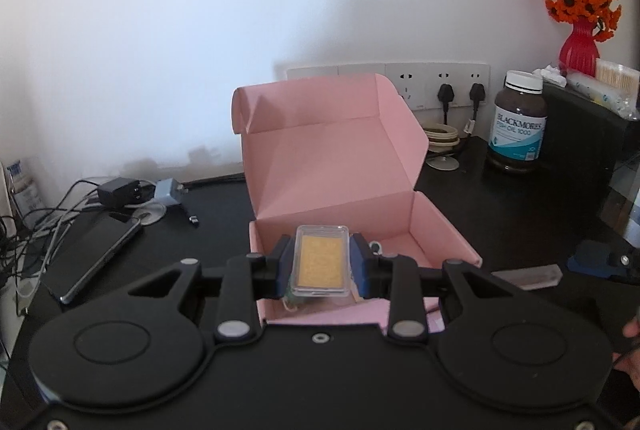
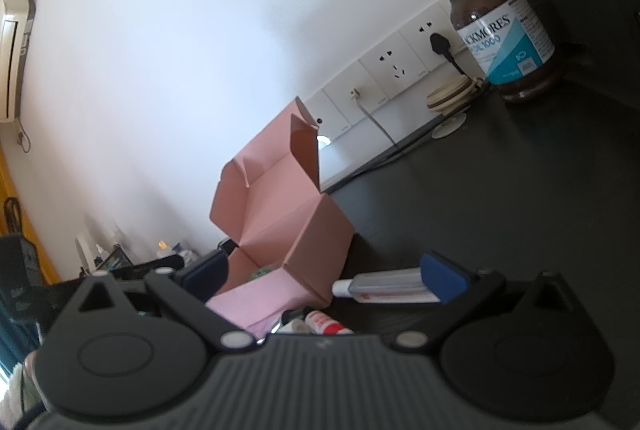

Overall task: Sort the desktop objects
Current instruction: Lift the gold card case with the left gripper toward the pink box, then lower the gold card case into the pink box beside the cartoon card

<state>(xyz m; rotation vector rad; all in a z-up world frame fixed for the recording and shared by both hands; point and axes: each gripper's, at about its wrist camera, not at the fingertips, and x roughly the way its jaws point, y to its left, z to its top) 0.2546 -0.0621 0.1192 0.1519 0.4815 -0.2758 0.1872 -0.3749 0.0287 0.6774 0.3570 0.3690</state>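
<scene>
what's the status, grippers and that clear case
Left gripper shut on clear case, over pink box. Right gripper open, empty. Nothing blocking.

I log: white wall [image 1: 160, 10], evenly lit; socket strip [image 1: 388, 86] low on it, plugs in; black desk [image 1: 500, 214]; wall air conditioner [image 2: 16, 50]; red vase of orange flowers [image 1: 580, 46].

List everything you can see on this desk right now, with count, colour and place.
Box: one, pink, lid open, desk centre.
Clear case: one, gold insert, held over box.
Supplement bottle: one, brown, right of box.
Phone: one, black, left of box.
Chargers: two, black and grey, behind phone.
Vase: one, red, orange flowers, far right.
Tube: one, clear, right of box.
Left gripper: jaws shut on case.
Right gripper: jaws open.
</scene>
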